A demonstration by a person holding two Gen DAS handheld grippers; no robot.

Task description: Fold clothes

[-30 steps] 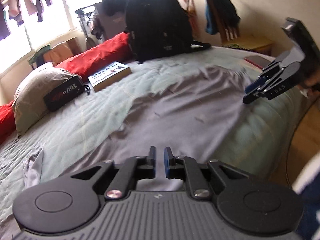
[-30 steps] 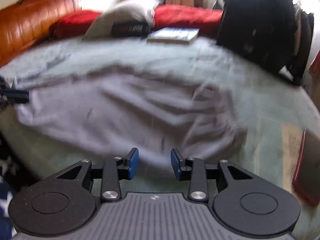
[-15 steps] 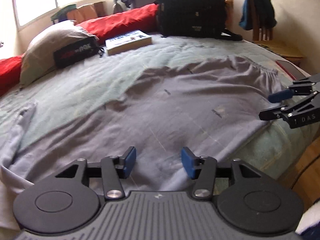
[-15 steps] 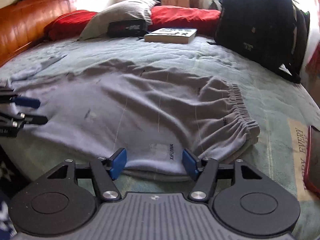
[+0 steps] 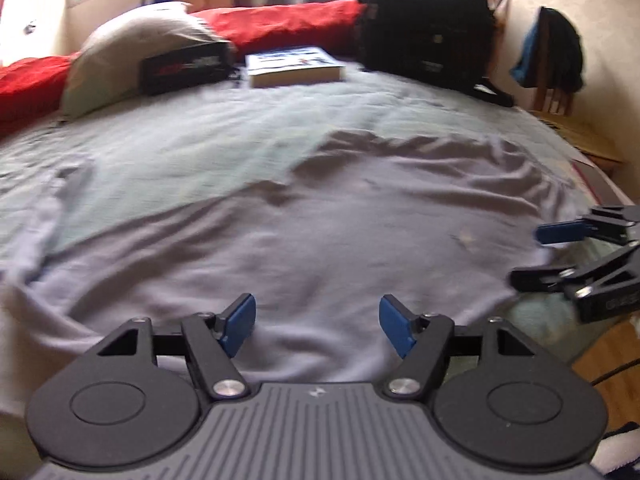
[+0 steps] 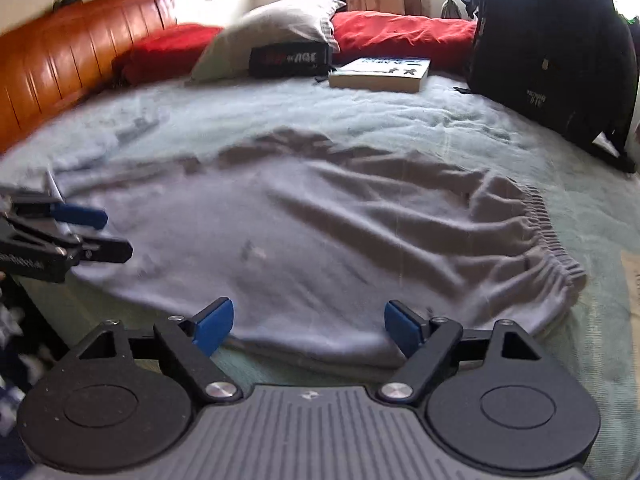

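Both grippers I'm running stand spread wide and empty: left gripper (image 5: 318,330) at bottom centre of its frame over the near hem, right gripper (image 6: 308,330) likewise. Grey trousers (image 6: 340,236) lie flat mid-frame on the green bedspread (image 6: 320,108), long axis left to right, elastic waistband (image 6: 548,240) pointing right.

Your left tongs (image 5: 317,328) gape wide with nothing between the blue pads; your right tongs (image 6: 308,326) gape equally wide alongside, both held low and level.
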